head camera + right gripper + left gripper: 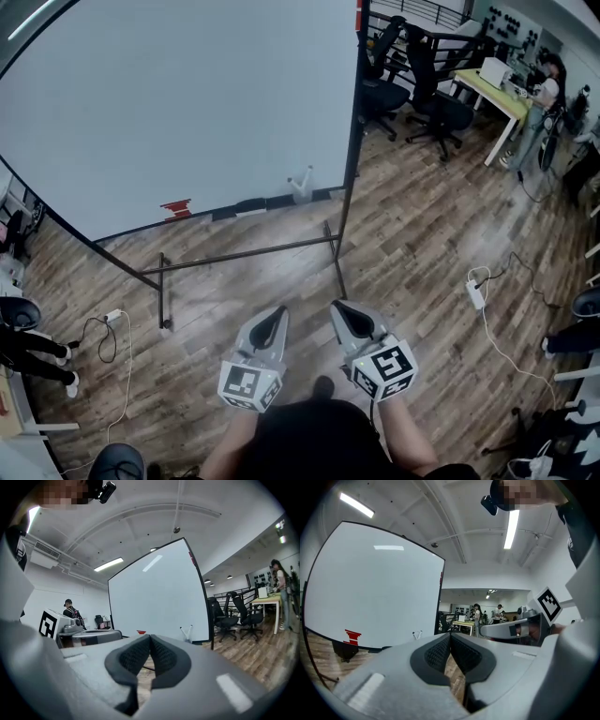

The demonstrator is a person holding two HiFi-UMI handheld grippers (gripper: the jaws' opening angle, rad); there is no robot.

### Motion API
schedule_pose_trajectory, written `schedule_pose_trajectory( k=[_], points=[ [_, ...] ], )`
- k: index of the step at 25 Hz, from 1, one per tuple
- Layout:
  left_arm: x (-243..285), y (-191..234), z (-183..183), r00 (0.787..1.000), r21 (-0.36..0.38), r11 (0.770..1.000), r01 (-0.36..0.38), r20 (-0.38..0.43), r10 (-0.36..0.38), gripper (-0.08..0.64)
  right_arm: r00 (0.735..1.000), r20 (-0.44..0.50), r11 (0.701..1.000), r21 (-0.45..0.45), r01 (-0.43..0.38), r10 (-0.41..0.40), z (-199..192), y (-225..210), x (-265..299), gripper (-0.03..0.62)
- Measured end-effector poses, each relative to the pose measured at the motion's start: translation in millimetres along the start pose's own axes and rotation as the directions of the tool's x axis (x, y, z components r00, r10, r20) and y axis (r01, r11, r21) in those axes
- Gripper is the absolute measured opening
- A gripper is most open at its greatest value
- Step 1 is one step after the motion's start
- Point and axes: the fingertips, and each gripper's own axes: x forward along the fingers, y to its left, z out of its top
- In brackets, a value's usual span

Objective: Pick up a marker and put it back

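Left gripper [450, 635] fingers are pressing together, gripping nothing; right gripper [149, 637] fingers are doing likewise. Both are hovering side by side over open floor [422, 253], well apart from the whiteboard [187, 103]. Two white markers [300, 184] are standing at its lower edge, near the right post [354, 122].

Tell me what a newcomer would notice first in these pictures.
The big whiteboard fills the upper left of the head view, with a red mark near its lower edge. At the bottom centre, the left gripper and right gripper point toward it, both shut and empty.
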Motion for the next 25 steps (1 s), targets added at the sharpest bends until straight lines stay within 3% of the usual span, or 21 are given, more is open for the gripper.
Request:
schedule_pose_trajectory(
  k=[25],
  points=[
    [-13.2,7.4,-8.3,0.999,-0.031,0.999,0.038,0.005,-0.038,0.011,0.998,0.011,0.998,-0.015,0.057,-0.056,-8.2,20.5,-9.7,0.003]
  ],
)
